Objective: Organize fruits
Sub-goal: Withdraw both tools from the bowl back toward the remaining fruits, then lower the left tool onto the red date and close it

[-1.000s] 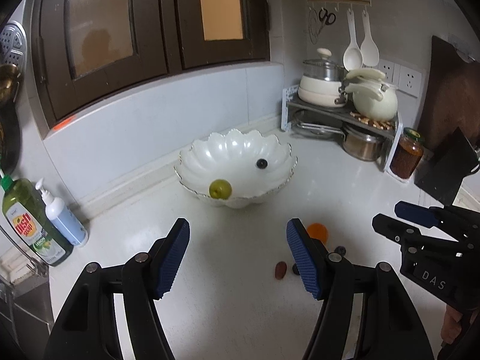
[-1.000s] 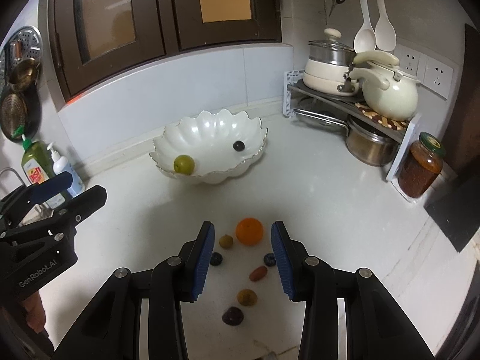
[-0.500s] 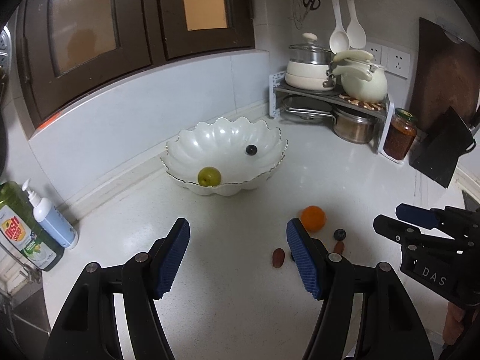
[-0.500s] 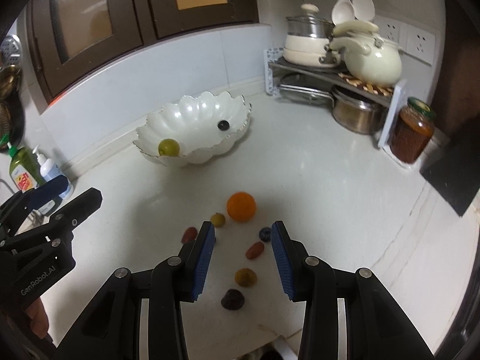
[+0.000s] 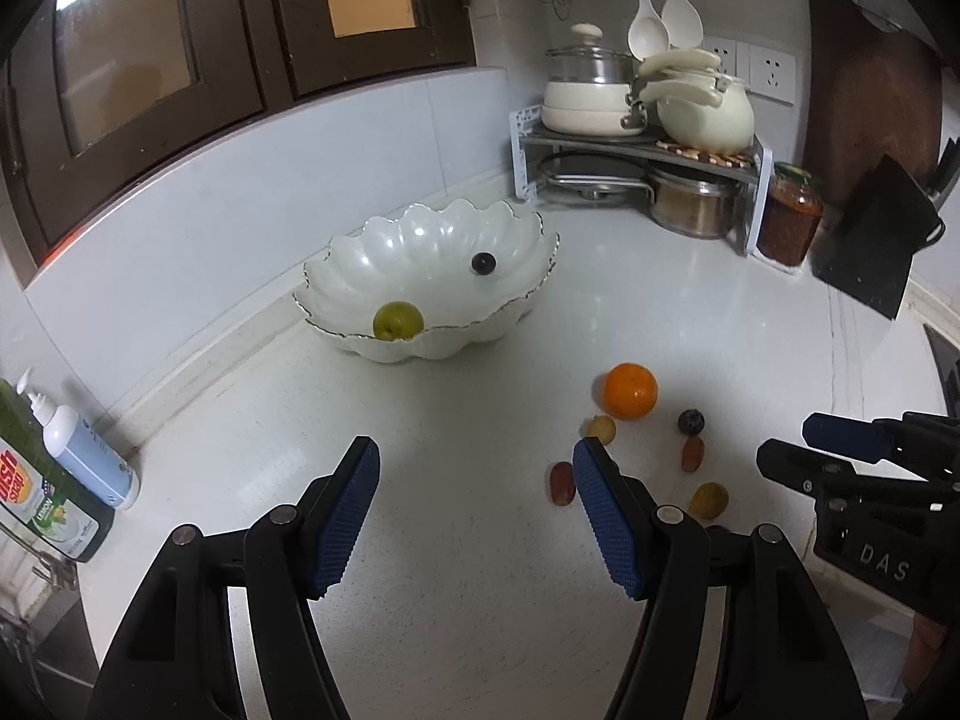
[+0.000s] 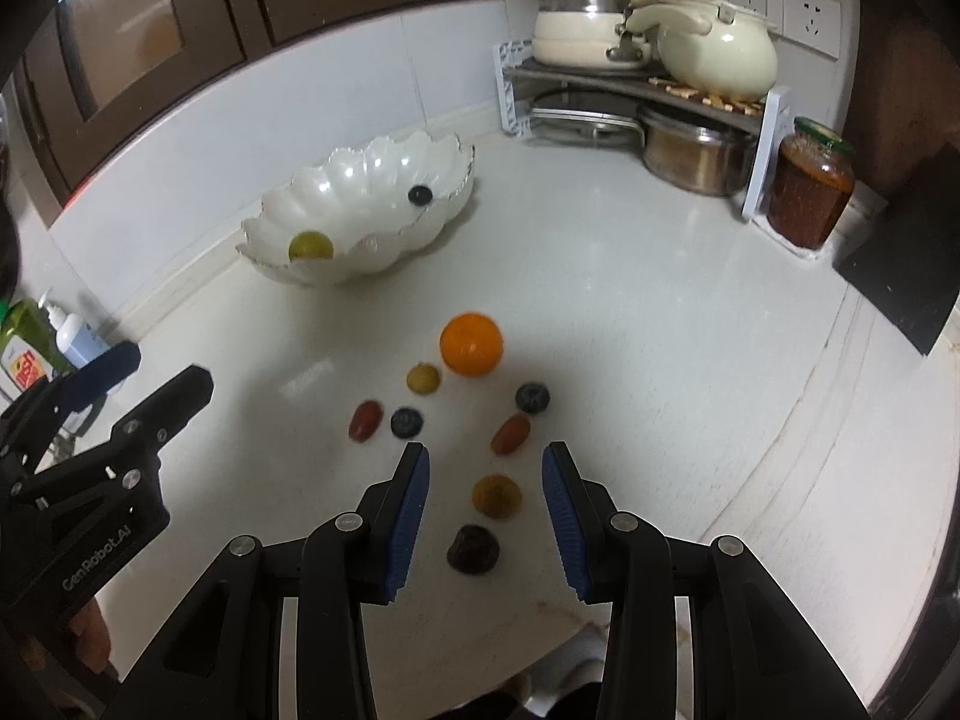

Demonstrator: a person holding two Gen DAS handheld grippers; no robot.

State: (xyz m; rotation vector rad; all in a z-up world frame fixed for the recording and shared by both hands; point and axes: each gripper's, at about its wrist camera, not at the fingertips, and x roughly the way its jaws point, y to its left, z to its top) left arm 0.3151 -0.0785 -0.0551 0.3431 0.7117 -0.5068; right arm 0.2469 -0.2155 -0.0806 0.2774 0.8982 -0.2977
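Left tongs [image 5: 474,510] stand apart, empty, over bare white surface [image 5: 456,612]. Beyond them, the scalloped bowl [image 5: 510,315] sits by the back wall, holding a green fruit [image 5: 397,320] at its near left and a dark berry [image 5: 482,263] to the right. Right of the bowl, loose fruit lies on the surface: an orange [image 6: 471,343], a yellow fruit [image 6: 423,378], a red one [image 6: 365,420], two blueberries [image 6: 532,398]. Right tongs [image 6: 486,498] are apart, empty, with a yellow-brown fruit [image 6: 496,495] and a dark one [image 6: 473,548] in line between the jaws, untouched.

dish soap bottle [image 5: 36,498] cut off, label perhaps lemon
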